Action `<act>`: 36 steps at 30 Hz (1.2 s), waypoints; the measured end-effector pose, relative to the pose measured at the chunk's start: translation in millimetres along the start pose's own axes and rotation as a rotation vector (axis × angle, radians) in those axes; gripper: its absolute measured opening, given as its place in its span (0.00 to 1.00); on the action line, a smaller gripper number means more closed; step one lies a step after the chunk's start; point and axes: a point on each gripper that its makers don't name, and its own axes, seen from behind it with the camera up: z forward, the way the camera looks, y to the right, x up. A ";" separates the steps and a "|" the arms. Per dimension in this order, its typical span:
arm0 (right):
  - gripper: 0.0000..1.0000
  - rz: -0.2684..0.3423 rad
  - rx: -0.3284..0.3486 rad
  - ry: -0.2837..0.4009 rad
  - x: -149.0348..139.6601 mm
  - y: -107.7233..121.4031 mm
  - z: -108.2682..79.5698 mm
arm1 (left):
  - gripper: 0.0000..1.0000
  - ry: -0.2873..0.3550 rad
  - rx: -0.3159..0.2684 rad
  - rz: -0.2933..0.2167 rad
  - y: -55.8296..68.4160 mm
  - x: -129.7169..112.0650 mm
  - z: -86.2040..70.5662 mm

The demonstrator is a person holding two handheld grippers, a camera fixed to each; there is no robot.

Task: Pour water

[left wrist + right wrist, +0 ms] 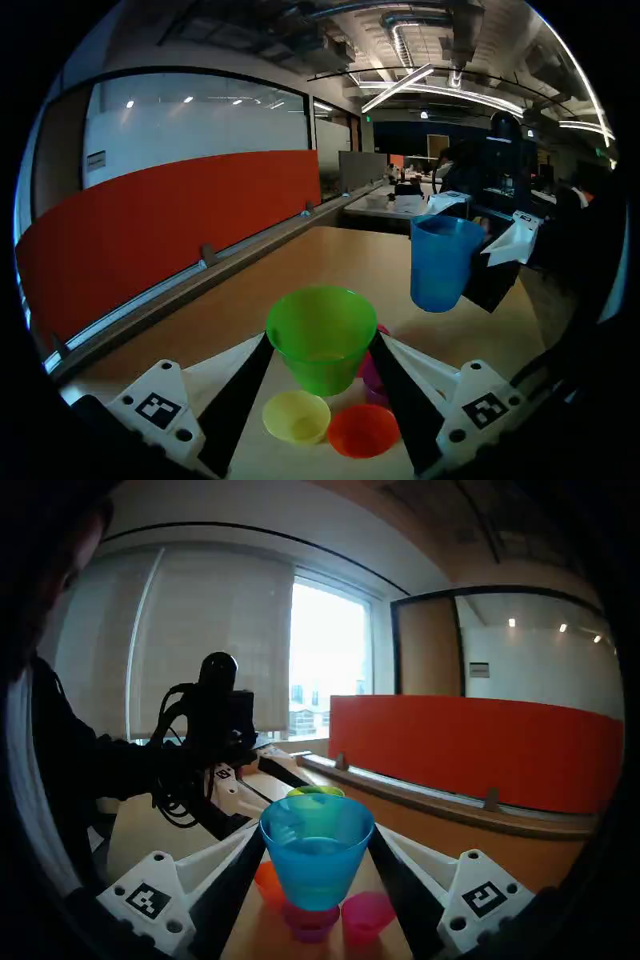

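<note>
Opposed close views, shared green cup [322, 336]

Got a cup [322, 336] between my left fingers [240, 392], up over some small cups [296, 416] sitting on the bench [344, 264]. Second cup [440, 260], with water [316, 852] in it, is between my right fingers [228, 896], right of the first and farther back. In the left gripper view a partition [160, 216] runs along the bench's left edge.
</note>
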 end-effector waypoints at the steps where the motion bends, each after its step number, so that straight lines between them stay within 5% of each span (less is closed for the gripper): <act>1: 0.91 0.000 0.002 0.001 0.0 -0.6 0.4 | 0.86 0.003 0.000 -0.002 -0.1 0.7 -0.8; 36: 0.91 -0.004 0.022 0.012 11.5 -6.7 8.4 | 0.86 0.189 0.052 -0.066 -12.2 31.0 -23.4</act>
